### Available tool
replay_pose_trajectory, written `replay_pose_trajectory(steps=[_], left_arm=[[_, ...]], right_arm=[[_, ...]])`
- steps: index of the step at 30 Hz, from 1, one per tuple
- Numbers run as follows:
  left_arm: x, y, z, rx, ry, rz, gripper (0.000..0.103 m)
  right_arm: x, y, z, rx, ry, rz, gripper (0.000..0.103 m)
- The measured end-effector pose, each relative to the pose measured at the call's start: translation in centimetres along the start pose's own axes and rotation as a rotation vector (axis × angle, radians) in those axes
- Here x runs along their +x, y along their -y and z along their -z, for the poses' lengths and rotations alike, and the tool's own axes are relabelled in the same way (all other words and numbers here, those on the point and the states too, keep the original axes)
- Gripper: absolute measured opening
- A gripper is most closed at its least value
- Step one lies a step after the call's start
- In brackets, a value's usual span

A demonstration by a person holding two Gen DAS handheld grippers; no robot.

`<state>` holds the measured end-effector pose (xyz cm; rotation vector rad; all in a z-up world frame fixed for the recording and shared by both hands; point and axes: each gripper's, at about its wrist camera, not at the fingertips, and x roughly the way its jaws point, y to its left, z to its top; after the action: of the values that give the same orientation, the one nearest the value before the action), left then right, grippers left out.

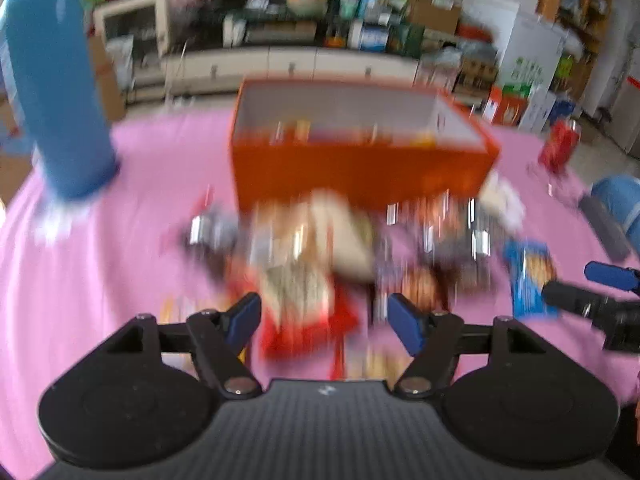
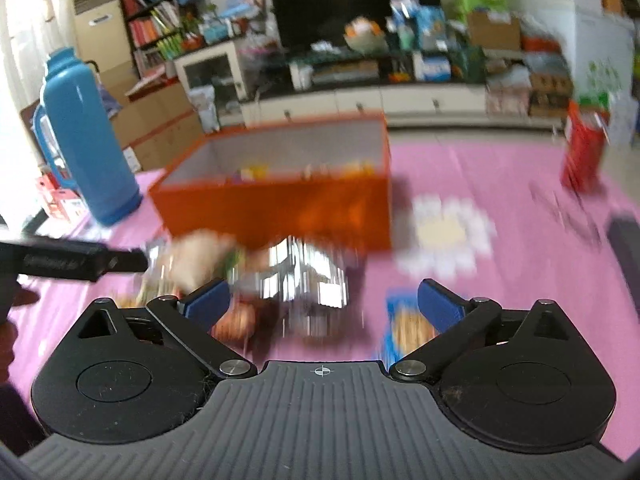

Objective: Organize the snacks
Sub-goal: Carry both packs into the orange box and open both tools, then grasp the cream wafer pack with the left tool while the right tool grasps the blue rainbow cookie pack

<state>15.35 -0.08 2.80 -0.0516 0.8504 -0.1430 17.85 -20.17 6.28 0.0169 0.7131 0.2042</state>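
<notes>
Snacks point(image 1: 320, 264) lie in a loose, blurred heap on the pink desk point(image 1: 120, 240), just in front of the orange box point(image 1: 360, 168), which already holds several packets and is presumably the place where they are being gathered. Far left, a tall blue flask point(image 1: 56, 92) stands upright, apart from the heap. Next comes the left gripper point(image 1: 324, 316), jaws released and empty, above a red-edged packet point(image 1: 304, 320) at the near side of the heap, probably the next pick. To the right, the right gripper point(image 2: 324, 304) has its jaws spread wide and empty over a silvery packet point(image 2: 308, 280); a blue packet point(image 2: 404, 324) lies flat beside it. Far right, a red carton point(image 2: 584, 156) stands alone.
</notes>
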Motion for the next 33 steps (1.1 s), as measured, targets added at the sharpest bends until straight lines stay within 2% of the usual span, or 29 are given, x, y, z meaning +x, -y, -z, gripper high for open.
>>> replay_pose_trajectory(steps=[4, 6, 9, 14, 20, 23, 27, 31, 33], left_arm=[[-1.1, 0.0, 5.4, -0.029, -0.077, 0.018, 0.07], [-0.9, 0.8, 6.5, 0.002, -0.107, 0.033, 0.07], [-0.4, 2.1, 6.3, 0.051, -0.106, 0.017, 0.071], [0.9, 3.4, 4.3, 0.055, -0.077, 0.025, 0.073], [2.0, 2.8, 3.9, -0.042, -0.127, 0.097, 0.073], [1.4, 1.9, 4.1, -0.079, -0.121, 0.075, 0.073], [-0.1, -0.8, 4.0, -0.125, -0.099, 0.02, 0.074], [-1.5, -4.4, 4.2, -0.197, -0.074, -0.053, 0.078], [-2.3, -6.3, 4.5, -0.238, -0.062, -0.08, 0.08]], right_arm=[[-1.8, 0.9, 4.5, 0.088, -0.071, -0.006, 0.086], [-2.5, 1.0, 6.2, 0.108, -0.097, -0.012, 0.086], [-3.0, 1.1, 7.7, 0.116, -0.12, -0.003, 0.086], [-3.4, 1.7, 7.7, 0.139, -0.114, 0.002, 0.086], [-2.6, 2.1, 7.2, 0.144, -0.117, 0.003, 0.087], [-1.4, 1.8, 6.9, 0.128, -0.125, -0.012, 0.087], [0.4, -0.5, 5.5, 0.067, -0.106, -0.1, 0.087], [3.2, -3.7, 4.3, 0.028, -0.125, -0.266, 0.087], [4.5, -5.2, 4.2, 0.002, -0.14, -0.306, 0.087]])
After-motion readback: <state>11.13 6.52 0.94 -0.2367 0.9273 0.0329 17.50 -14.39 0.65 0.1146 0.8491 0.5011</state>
